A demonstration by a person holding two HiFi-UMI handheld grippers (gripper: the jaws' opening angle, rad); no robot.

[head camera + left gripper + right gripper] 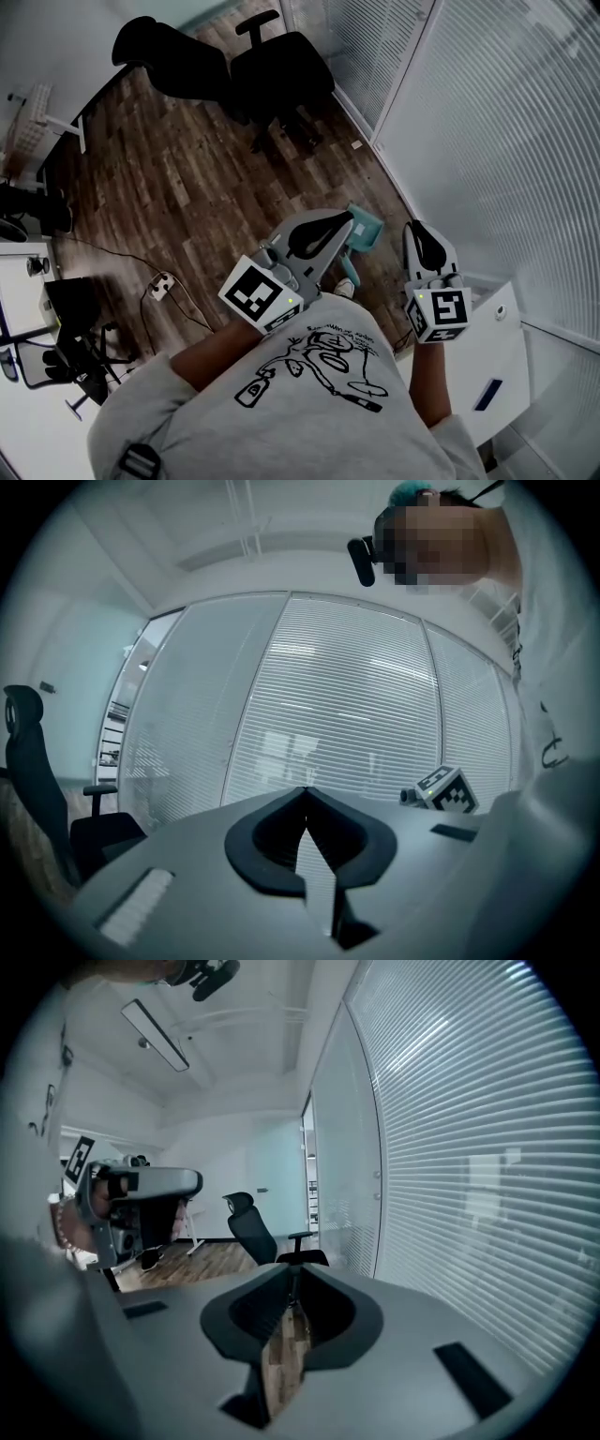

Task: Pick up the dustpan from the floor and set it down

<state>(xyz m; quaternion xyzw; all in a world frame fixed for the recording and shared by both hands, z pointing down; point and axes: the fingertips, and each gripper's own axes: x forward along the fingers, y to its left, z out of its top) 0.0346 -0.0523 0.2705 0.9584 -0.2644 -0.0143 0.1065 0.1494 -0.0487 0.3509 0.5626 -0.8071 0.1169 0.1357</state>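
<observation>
A teal dustpan (367, 229) lies on the wooden floor close to the blind-covered glass wall, its pale handle (349, 273) pointing toward the person. In the head view it shows between the two grippers, partly hidden by the left one. My left gripper (345, 221) is held high over the floor, its jaws (302, 791) meeting at the tips with nothing between them. My right gripper (413, 228) hangs to the dustpan's right, also well above it. Its jaws (292, 1271) are shut and hold nothing. Neither gripper view shows the dustpan.
Two black office chairs (281, 70) (169, 52) stand at the far end of the room. A white cabinet (497, 352) is beside the person's right arm. A power strip with cable (161, 283) lies on the floor at left. The glass wall (487, 141) runs along the right.
</observation>
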